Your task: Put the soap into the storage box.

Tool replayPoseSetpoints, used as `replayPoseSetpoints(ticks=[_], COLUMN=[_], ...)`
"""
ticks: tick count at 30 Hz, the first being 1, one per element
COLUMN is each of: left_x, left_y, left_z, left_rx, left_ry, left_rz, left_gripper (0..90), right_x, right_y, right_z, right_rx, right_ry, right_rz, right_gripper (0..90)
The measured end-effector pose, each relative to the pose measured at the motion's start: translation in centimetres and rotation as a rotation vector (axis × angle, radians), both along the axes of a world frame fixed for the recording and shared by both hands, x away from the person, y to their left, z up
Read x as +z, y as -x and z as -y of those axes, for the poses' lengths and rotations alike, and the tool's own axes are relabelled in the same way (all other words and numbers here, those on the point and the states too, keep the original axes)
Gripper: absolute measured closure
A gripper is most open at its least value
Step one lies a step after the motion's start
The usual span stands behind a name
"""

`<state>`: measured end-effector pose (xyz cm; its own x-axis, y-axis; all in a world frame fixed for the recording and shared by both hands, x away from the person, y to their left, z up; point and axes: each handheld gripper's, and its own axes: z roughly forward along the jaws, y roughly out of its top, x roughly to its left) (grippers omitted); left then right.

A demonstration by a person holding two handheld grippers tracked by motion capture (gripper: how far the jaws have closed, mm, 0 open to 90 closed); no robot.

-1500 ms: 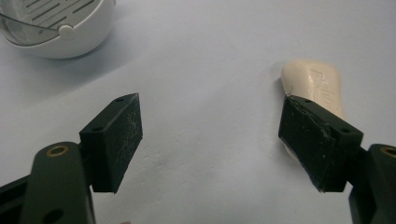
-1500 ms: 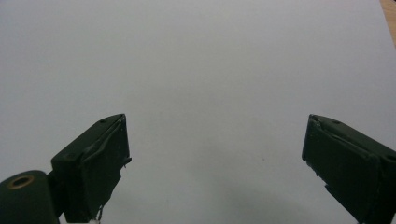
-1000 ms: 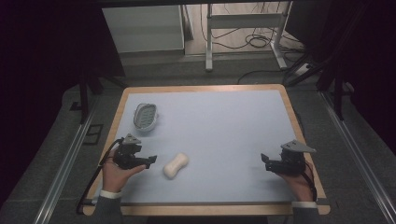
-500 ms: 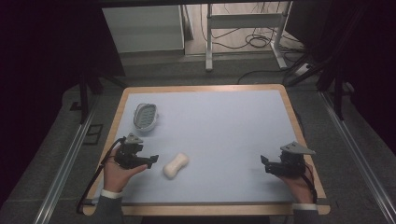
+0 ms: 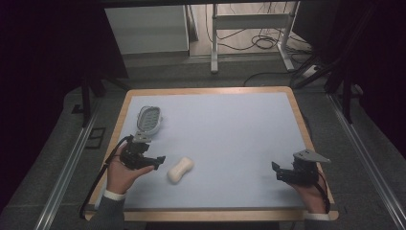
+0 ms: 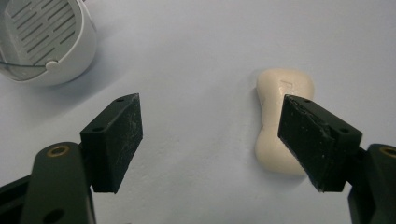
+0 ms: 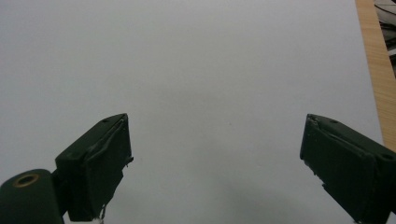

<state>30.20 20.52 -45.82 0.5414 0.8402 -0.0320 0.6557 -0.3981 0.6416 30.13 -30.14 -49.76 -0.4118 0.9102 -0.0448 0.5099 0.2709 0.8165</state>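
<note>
A cream bar of soap (image 5: 180, 169) (image 6: 282, 119) with a narrowed waist lies on the pale blue table top (image 5: 225, 129), near the front left. My left gripper (image 5: 156, 161) (image 6: 212, 135) is held just left of it, open and empty, its right jaw in front of the soap's edge in the left gripper view. A white slotted soap dish (image 5: 148, 118) (image 6: 44, 39) lies behind it, at the left. My right gripper (image 5: 278, 171) (image 7: 217, 163) hovers open over bare table at the front right.
The table has a wooden rim (image 5: 210, 90) (image 7: 373, 65). Beyond its far edge stand a white cabinet (image 5: 146, 28) and a metal frame (image 5: 249, 28) with cables on the floor. Dark rails run along both sides.
The right gripper has drifted slightly toward the front of the table. The left gripper and the soap have barely moved.
</note>
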Motion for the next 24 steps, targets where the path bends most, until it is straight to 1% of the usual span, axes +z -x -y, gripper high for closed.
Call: replayPoseSetpoints(ticks=[3, 6, 10, 13, 14, 15, 16, 18, 20, 24], left_x=[0.4, 0.6, 0.5, 0.4, 0.5, 0.8, 0.8, 1.4, 1.6, 1.0], left_y=[-0.1, -0.3, -0.3, -0.2, -0.1, 0.2, 0.2, 0.4, 0.3, -0.2], left_z=[0.4, 0.7, 1.3, 2.0, 2.3, 2.9, 2.9, 3.6, 4.1, 5.2], left_rx=[-0.016, -0.033, -0.048, -0.065, -0.067, -0.071, -0.071, -0.088, -0.108, -0.124], left_ry=[-0.008, -0.007, -0.024, -0.042, -0.056, -0.084, -0.084, -0.083, -0.085, -0.118], left_rz=[-0.003, -0.023, -0.043, -0.057, -0.062, -0.053, -0.053, -0.049, -0.054, -0.082], left_gripper=[22.1, 21.5, 21.2, 21.2, 20.9, 20.7, 20.5, 20.3, 20.1, 20.2], right_x=[0.0, 0.0, 0.0, 0.0, -0.1, -0.1, -0.1, -0.1, 0.0, 0.0], right_y=[-0.1, -0.3, -0.4, -0.5, -0.5, -0.5, -0.5, -0.4, -0.4, -0.3], right_z=[0.0, -0.2, -0.4, -0.5, -0.5, -0.5, -0.5, -0.4, -0.2, -0.1], right_rx=[0.004, 0.009, 0.016, 0.017, 0.017, 0.011, 0.001, -0.006, -0.009, -0.01], right_ry=[0.003, 0.006, 0.011, 0.013, 0.017, 0.024, 0.029, 0.026, 0.022, 0.022], right_rz=[0.002, 0.002, 0.003, 0.0, -0.001, 0.0, 0.003, 0.002, 0.005, 0.002], right_gripper=[8.8, 8.8, 8.8, 8.8, 8.8, 8.8, 8.8, 8.8, 8.8, 8.8])
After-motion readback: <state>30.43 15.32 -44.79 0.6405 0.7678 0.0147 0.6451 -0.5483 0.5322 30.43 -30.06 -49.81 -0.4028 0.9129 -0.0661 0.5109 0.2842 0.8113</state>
